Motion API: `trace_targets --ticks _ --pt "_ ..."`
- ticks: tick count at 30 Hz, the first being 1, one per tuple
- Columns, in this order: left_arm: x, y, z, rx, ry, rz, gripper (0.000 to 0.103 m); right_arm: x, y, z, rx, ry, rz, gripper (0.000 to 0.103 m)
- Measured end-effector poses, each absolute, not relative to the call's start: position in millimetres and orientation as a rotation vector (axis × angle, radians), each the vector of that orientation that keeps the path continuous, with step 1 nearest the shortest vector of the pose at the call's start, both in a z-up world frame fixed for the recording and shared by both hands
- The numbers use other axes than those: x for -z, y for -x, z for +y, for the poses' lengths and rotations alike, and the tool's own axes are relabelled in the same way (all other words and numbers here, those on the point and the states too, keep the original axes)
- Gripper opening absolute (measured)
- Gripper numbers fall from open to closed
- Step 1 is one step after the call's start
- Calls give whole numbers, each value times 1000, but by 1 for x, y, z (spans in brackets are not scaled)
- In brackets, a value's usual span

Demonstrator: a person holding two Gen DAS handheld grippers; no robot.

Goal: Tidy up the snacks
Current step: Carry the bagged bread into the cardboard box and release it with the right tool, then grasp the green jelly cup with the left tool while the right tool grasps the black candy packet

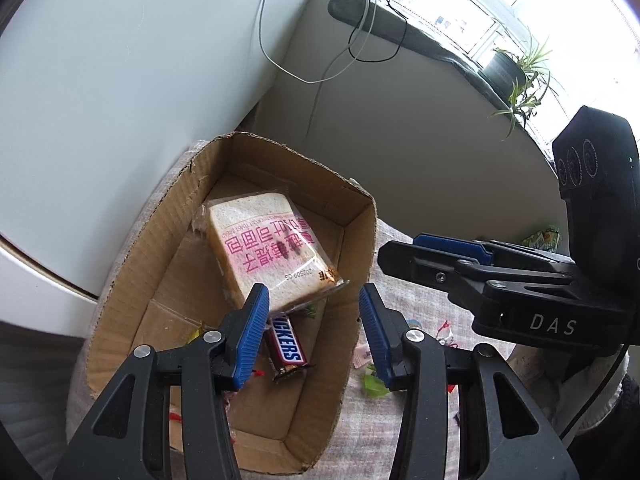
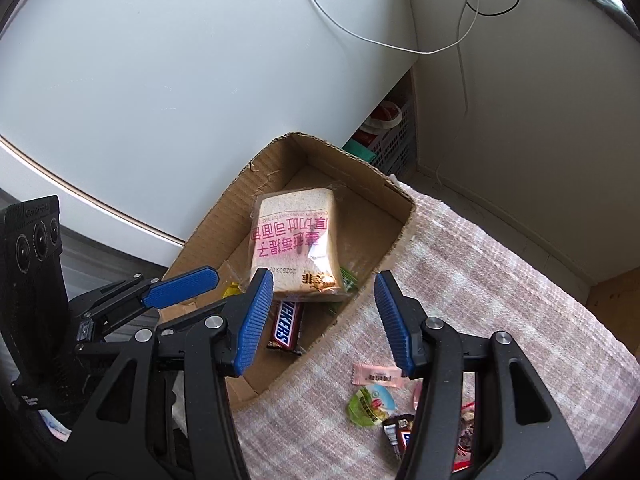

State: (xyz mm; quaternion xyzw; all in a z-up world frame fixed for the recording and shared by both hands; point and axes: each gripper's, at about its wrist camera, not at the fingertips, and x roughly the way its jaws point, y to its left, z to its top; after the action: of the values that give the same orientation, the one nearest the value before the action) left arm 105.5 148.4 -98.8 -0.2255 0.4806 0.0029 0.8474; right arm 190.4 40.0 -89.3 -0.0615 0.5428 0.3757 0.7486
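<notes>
A cardboard box (image 1: 352, 248) (image 2: 224, 216) stands on a checked cloth. Inside it lies a wrapped slice of toast bread (image 1: 268, 248) (image 2: 298, 244) with pink print, resting partly over a Snickers bar (image 1: 288, 346) (image 2: 286, 326). My left gripper (image 1: 314, 330) hovers open above the box's near right wall, with nothing between its blue pads. My right gripper (image 2: 324, 316) also hangs open and empty, above the box's right wall. Each gripper shows in the other's view, the right gripper (image 1: 452, 258) at the right edge and the left gripper (image 2: 176, 282) at the left.
Loose snacks lie on the cloth (image 2: 500, 264) right of the box: a pink candy (image 2: 376, 374), a green-lidded jelly cup (image 2: 370, 406), a small Snickers (image 2: 400, 436). A white cabinet (image 2: 160, 80) stands behind the box. Cables hang from a windowsill with a plant (image 1: 524, 76).
</notes>
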Motion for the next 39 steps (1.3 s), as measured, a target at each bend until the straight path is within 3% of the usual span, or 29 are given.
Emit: trace_targets --ticks 8,14,19,35,39 --pt "93 -93 113 55 442 1020 44 86 -180 -27 -747 67 1154 56" --pt "97 -85 81 120 420 1057 44 90 -151 -71 -661 209 1116 56" --pt "108 -77 55 165 399 1103 44 103 -132 -114 -580 261 1136 66" --pt "155 -81 18 150 362 1226 44 186 -72 -204 -428 -24 1411 65" --pt "164 -87 17 126 364 1241 44 200 -70 -209 -409 -97 1456 59"
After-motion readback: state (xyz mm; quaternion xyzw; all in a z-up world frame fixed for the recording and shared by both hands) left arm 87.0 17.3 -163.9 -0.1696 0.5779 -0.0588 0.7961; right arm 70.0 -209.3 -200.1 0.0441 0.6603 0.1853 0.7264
